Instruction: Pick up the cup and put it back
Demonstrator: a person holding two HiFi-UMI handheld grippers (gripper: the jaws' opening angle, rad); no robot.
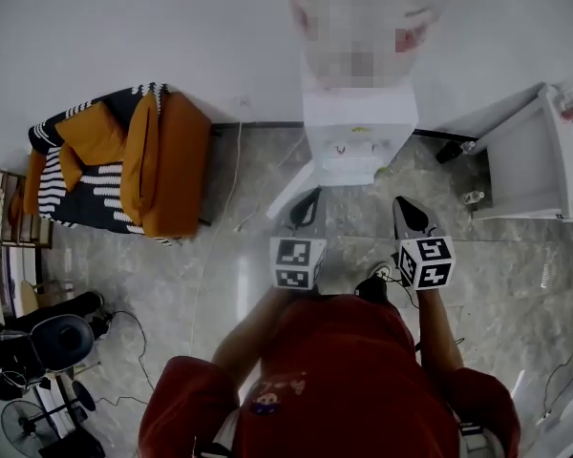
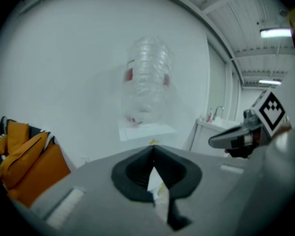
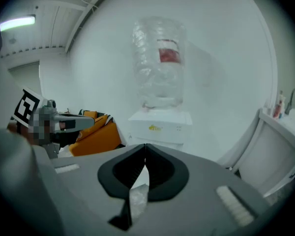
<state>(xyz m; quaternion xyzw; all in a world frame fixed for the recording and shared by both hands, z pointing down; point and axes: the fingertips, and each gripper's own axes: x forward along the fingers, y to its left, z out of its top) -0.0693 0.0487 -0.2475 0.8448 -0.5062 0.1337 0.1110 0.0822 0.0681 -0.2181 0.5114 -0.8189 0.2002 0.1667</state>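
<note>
I find no cup in any view. A white water dispenser (image 1: pixel 358 132) with a clear bottle (image 3: pixel 159 63) on top stands against the wall straight ahead. Both grippers are held side by side in front of the person's red shirt and point at the dispenser. My left gripper (image 1: pixel 308 198) is shut, its dark pads meeting with nothing between them (image 2: pixel 153 146). My right gripper (image 1: pixel 406 208) is likewise shut and empty (image 3: pixel 145 145). Each gripper shows at the edge of the other one's view.
An orange sofa (image 1: pixel 162 160) with striped cushions stands left of the dispenser. A white cabinet (image 1: pixel 535 160) with a sink tap stands at the right. A cable (image 1: pixel 224 208) runs over the marble floor. A chair and a fan (image 1: pixel 57 342) sit at the lower left.
</note>
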